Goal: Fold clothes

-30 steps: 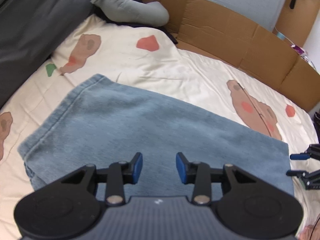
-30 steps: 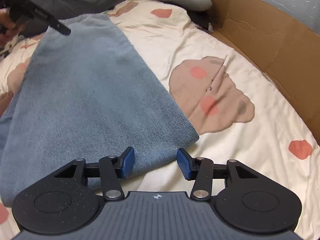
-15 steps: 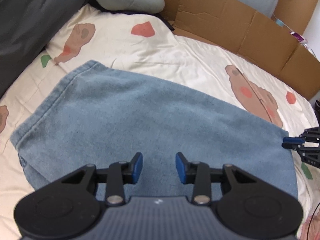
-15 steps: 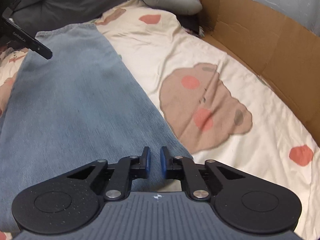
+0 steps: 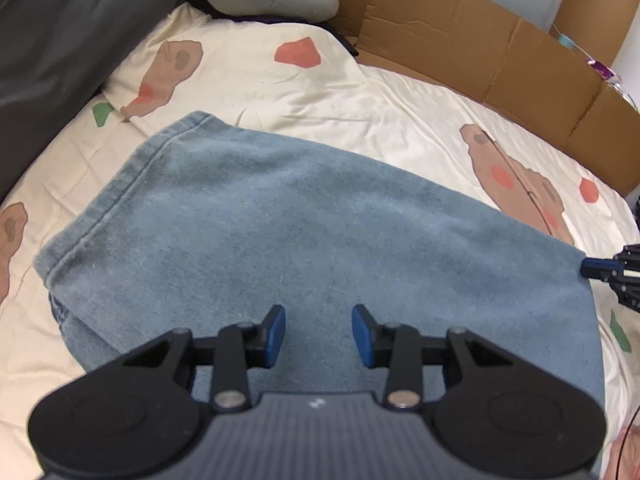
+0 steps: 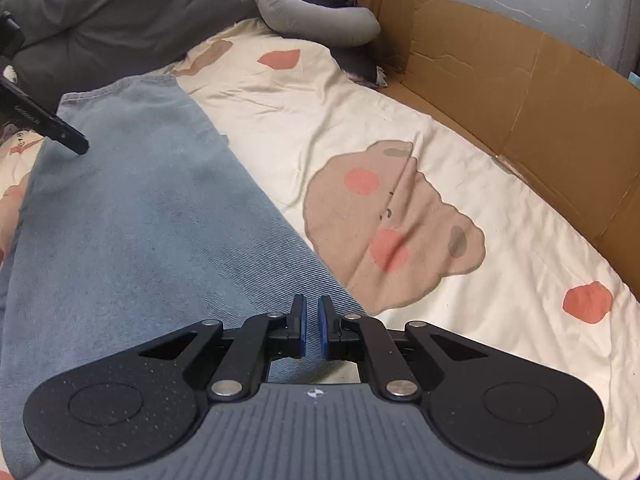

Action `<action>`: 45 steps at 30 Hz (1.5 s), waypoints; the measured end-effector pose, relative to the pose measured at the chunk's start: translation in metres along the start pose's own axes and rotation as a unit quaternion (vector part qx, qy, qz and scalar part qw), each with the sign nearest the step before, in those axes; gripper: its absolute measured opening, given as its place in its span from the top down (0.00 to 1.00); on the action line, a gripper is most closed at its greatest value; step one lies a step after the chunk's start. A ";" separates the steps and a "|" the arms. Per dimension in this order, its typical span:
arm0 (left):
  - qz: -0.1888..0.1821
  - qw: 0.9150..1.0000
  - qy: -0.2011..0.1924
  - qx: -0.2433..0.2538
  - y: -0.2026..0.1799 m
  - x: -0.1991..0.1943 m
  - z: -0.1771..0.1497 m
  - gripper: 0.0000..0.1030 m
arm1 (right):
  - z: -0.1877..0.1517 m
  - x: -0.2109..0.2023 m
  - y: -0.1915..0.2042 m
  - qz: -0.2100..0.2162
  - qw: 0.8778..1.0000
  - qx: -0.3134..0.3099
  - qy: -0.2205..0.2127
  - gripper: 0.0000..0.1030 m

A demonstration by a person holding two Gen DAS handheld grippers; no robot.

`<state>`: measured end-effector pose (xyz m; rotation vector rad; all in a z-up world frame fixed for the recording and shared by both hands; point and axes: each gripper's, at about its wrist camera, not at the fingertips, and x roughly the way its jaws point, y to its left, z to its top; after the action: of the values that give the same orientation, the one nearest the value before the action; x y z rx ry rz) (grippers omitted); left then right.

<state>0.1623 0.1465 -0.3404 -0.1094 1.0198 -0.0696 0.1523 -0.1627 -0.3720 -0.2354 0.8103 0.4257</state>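
A bed sheet (image 6: 460, 184), cream cotton printed with brown bear shapes and coral blobs, spreads ahead of both tools, lightly creased. Brown corrugated cardboard (image 5: 500, 52) walls its far edge, and a dark grey quilt (image 6: 120, 12) heaps beyond the left tool. On the sheet lies the folded denim garment (image 5: 320, 220), a long pale-blue rectangle of coarse twill with a stitched hem at its far-left end; it sits directly under the left hand-held gripper (image 5: 319, 334) and runs out to the right hand-held gripper (image 6: 312, 330). A soft grey curved pillow (image 6: 316, 12) rests far ahead, near the cardboard. The left tool's 2 blue pads stand spread above the cloth. The right tool's jaws have just been closing and now pinch the garment's near corner.
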 end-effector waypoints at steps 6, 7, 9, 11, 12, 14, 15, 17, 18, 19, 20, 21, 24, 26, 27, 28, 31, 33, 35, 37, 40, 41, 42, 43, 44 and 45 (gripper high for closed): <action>-0.001 1.000 -0.009 -0.014 0.006 -0.001 -0.001 0.62 | -0.005 -0.005 -0.006 -0.006 1.000 0.005 0.006 0.92; 0.000 1.000 -0.009 -0.013 0.007 -0.001 -0.002 0.62 | -0.005 -0.007 -0.007 -0.009 1.000 0.007 0.003 0.92; 0.003 1.000 -0.008 -0.015 0.011 -0.001 -0.004 0.61 | -0.004 -0.009 -0.008 -0.018 1.000 0.008 0.002 0.92; 0.005 1.000 -0.005 -0.020 0.017 0.000 -0.007 0.61 | -0.004 -0.008 -0.010 -0.023 1.000 0.013 0.005 0.92; 0.006 1.000 -0.004 -0.020 0.019 0.000 -0.008 0.61 | -0.005 -0.006 -0.012 -0.023 1.000 0.018 0.010 0.92; 0.008 1.000 -0.004 -0.021 0.024 0.001 -0.009 0.62 | -0.006 -0.001 -0.012 -0.024 0.999 0.020 0.014 0.92; 0.007 1.000 -0.003 -0.021 0.026 0.002 -0.010 0.62 | -0.007 0.001 -0.012 -0.024 0.999 0.021 0.017 0.93; 0.006 1.000 -0.001 -0.018 0.029 0.005 -0.011 0.62 | -0.007 0.006 -0.013 -0.023 0.999 0.028 0.026 0.94; 0.008 1.000 0.002 -0.011 0.028 0.008 -0.011 0.64 | -0.007 0.009 -0.014 -0.023 0.999 0.032 0.030 0.92; 0.010 1.000 0.005 -0.006 0.028 0.010 -0.011 0.64 | -0.007 0.011 -0.015 -0.023 0.998 0.035 0.035 0.92; 0.012 1.000 0.006 -0.004 0.027 0.011 -0.011 0.64 | -0.006 0.013 -0.015 -0.023 0.998 0.035 0.040 0.92; 0.013 1.000 0.006 -0.006 0.027 0.012 -0.010 0.64 | -0.004 0.014 -0.014 -0.024 0.998 0.032 0.046 0.92; 0.013 1.000 0.001 -0.029 0.028 0.008 -0.007 0.64 | 0.002 0.010 -0.013 -0.027 0.998 0.031 0.055 0.92; 0.006 0.999 -0.006 -0.048 0.027 0.004 -0.006 0.64 | 0.004 0.003 -0.012 -0.018 0.998 0.047 0.045 0.92; 0.001 0.998 -0.010 -0.054 0.025 0.002 -0.006 0.64 | 0.004 -0.001 -0.012 -0.012 0.998 0.055 0.040 0.92; -0.003 0.998 -0.012 -0.057 0.023 0.001 -0.006 0.64 | 0.005 -0.005 -0.012 -0.007 0.997 0.064 0.034 0.92; -0.014 0.999 -0.008 -0.040 0.010 -0.001 -0.007 0.64 | 0.001 -0.008 0.000 0.005 0.997 0.055 0.044 0.92; -0.029 0.999 -0.002 -0.026 0.003 -0.002 -0.008 0.64 | -0.005 -0.010 0.009 0.016 0.997 0.055 0.054 0.93; -0.040 0.999 0.006 -0.015 -0.002 -0.001 -0.011 0.64 | -0.013 -0.013 0.021 0.024 0.996 0.053 0.060 0.94; -0.043 0.999 0.017 -0.001 -0.007 0.002 -0.015 0.64 | -0.019 -0.015 0.033 0.031 0.996 0.046 0.068 0.94; -0.043 0.998 0.041 0.020 -0.019 0.005 -0.023 0.64 | -0.024 -0.020 0.050 0.034 0.996 0.035 0.069 0.94; -0.043 0.997 0.048 0.030 -0.024 0.006 -0.025 0.64 | -0.025 -0.022 0.055 0.032 0.997 0.031 0.069 0.94; -0.045 0.997 0.053 0.038 -0.029 0.006 -0.026 0.64 | -0.025 -0.024 0.059 0.028 0.997 0.033 0.068 0.94; -0.047 0.996 0.057 0.047 -0.034 0.005 -0.027 0.64 | -0.026 -0.026 0.061 0.027 0.996 0.045 0.068 0.94; -0.050 0.995 0.061 0.055 -0.040 0.005 -0.027 0.64 | -0.027 -0.028 0.062 0.029 0.995 0.060 0.068 0.94; -0.053 0.995 0.064 0.063 -0.046 0.005 -0.028 0.64 | -0.028 -0.030 0.066 0.031 0.995 0.066 0.068 0.94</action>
<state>0.1406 0.0991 -0.3532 -0.0440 1.1354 -0.2400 0.0857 -0.1230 -0.3712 -0.1177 0.9780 0.4168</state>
